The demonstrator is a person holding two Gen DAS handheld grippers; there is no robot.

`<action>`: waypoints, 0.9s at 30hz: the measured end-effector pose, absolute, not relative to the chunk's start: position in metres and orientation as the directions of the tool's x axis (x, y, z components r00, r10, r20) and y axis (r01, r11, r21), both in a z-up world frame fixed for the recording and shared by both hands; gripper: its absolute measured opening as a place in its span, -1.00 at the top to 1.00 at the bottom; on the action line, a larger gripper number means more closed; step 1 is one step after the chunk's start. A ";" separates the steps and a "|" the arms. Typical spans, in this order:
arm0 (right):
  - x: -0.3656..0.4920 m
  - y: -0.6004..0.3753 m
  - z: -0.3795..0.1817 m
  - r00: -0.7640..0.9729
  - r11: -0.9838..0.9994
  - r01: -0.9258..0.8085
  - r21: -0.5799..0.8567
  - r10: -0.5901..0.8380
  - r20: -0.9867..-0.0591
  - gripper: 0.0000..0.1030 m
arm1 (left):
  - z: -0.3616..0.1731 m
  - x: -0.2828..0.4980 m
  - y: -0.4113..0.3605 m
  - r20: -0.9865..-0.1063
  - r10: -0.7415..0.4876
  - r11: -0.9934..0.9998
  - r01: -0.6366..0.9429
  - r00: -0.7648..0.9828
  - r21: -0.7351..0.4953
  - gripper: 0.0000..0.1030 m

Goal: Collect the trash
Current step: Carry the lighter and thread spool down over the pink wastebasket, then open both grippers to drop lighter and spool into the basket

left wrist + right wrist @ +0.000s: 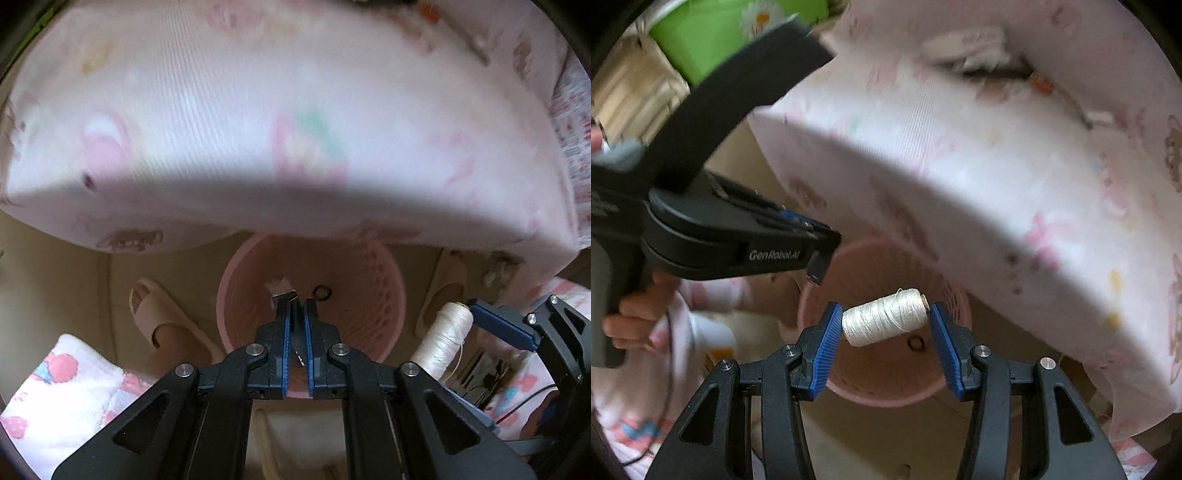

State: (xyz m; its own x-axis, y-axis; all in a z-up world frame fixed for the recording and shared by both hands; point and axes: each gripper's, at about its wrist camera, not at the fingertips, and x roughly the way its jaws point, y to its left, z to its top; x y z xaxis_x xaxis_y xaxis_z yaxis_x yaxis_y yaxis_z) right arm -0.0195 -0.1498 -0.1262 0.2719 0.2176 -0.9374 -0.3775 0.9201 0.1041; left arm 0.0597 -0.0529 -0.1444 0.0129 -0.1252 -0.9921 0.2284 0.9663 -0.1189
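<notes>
A pink perforated bin point(369, 280) stands on the floor below the bed edge; it also shows in the right wrist view point(886, 384). My left gripper point(297, 301) is shut on a small dark flat wrapper point(283, 295) and holds it over the bin's mouth. My right gripper point(884, 314) is shut on a spool of cream thread point(886, 317), end to end, above the bin. The spool also shows in the left wrist view point(443, 336). A small black ring point(916, 343) and a pale scrap point(275, 284) lie in the bin.
A bed with a pink patterned sheet point(258, 129) overhangs the bin. Small items point(1041, 83) lie on the bed's far side. A beige slipper point(162, 317) is left of the bin, another point(443, 295) to the right. A green tub point(713, 33) stands at the back.
</notes>
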 end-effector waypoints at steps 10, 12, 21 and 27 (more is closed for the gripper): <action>-0.015 -0.144 -0.222 0.016 0.930 -0.364 0.051 0.061 -0.998 -0.01 | -0.219 0.045 -0.046 -0.953 -0.123 0.982 0.105 -0.275 -0.157 0.86; -0.014 -0.143 -0.237 -0.021 0.929 -0.367 0.036 0.030 -0.999 -0.01 | -0.229 0.045 -0.044 -0.951 -0.098 0.987 0.094 -0.292 -0.131 0.86; -0.020 -0.145 -0.277 -0.127 0.937 -0.348 0.022 -0.024 -0.992 -0.01 | -0.254 0.043 -0.037 -0.932 -0.055 0.992 0.085 -0.359 -0.091 0.86; -0.014 -0.147 -0.283 -0.143 0.944 -0.329 0.024 -0.025 -0.989 -0.02 | -0.258 0.041 -0.034 -0.927 -0.065 0.992 0.076 -0.370 -0.100 0.82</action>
